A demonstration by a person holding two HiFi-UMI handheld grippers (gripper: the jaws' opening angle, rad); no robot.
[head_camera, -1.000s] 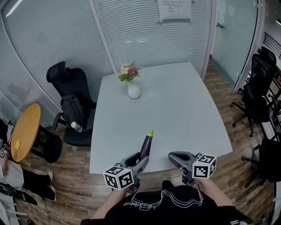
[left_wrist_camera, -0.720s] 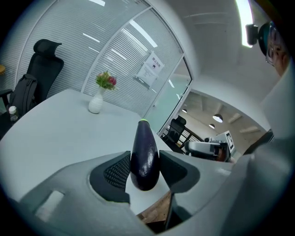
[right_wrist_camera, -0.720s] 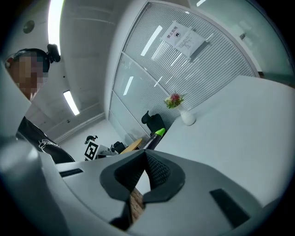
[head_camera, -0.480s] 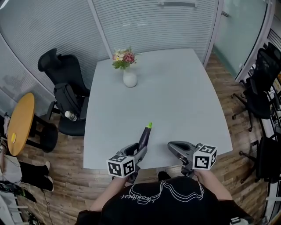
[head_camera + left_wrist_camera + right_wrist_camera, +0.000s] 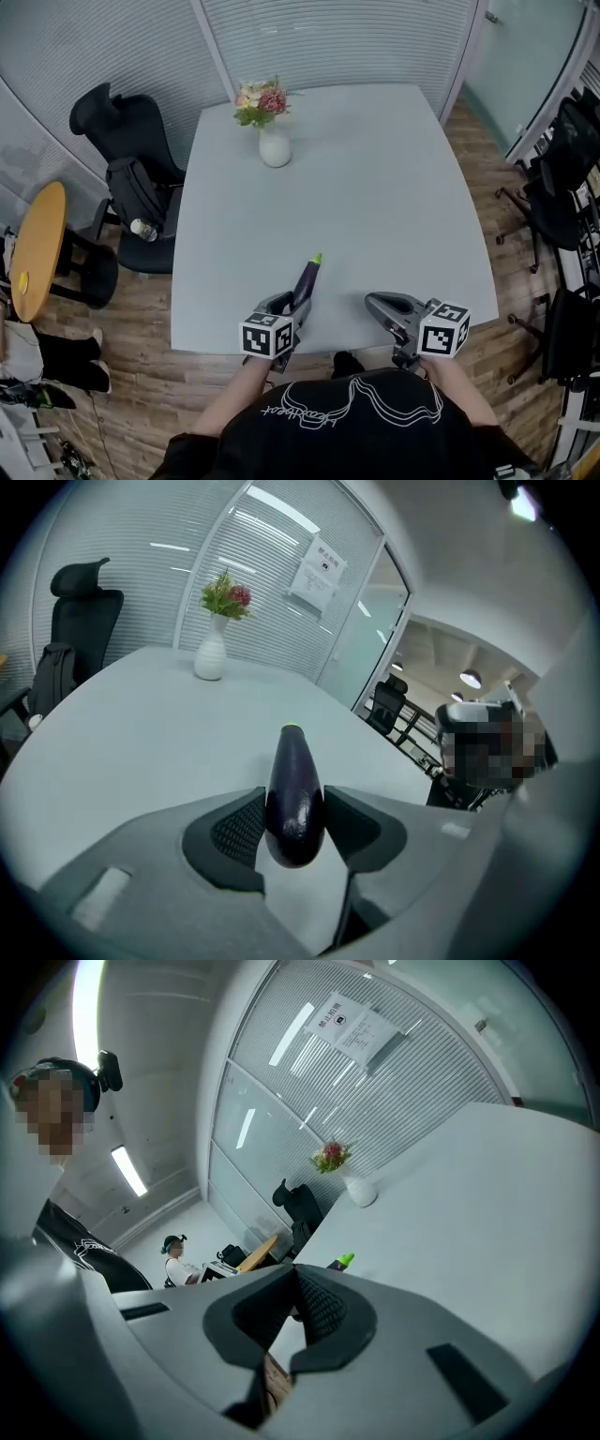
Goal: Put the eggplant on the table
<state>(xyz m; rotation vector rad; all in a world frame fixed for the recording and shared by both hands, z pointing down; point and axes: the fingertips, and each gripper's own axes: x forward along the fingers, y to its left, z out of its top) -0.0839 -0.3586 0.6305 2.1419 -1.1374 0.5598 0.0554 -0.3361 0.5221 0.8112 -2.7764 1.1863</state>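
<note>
Pale grey and matte, the table [image 5: 375,187] fills a glass-walled office with slatted blinds and a wood-plank floor [image 5: 187,384]; over its near edge the eggplant [image 5: 307,279] is clamped in the left gripper [image 5: 294,306], whose jaws press on both flanks of its blunt, rounded end. Glossy dark purple and tapering to a lime-green tip, it points away from the person toward the far end of the table; whether that tip touches the table I cannot tell from the head view. Only the left gripper view shows the black cross-hatched pads [image 5: 239,827] bearing on the smooth skin; the right gripper view catches just the green tip beyond its own jaws. Beside it, apart, the right gripper [image 5: 377,303] hangs with its jaws together and nothing between them. Farther off stand a white rounded vase [image 5: 275,148] of pink and yellow flowers, a black office chair [image 5: 122,131] and a round yellow side table [image 5: 37,248].
</note>
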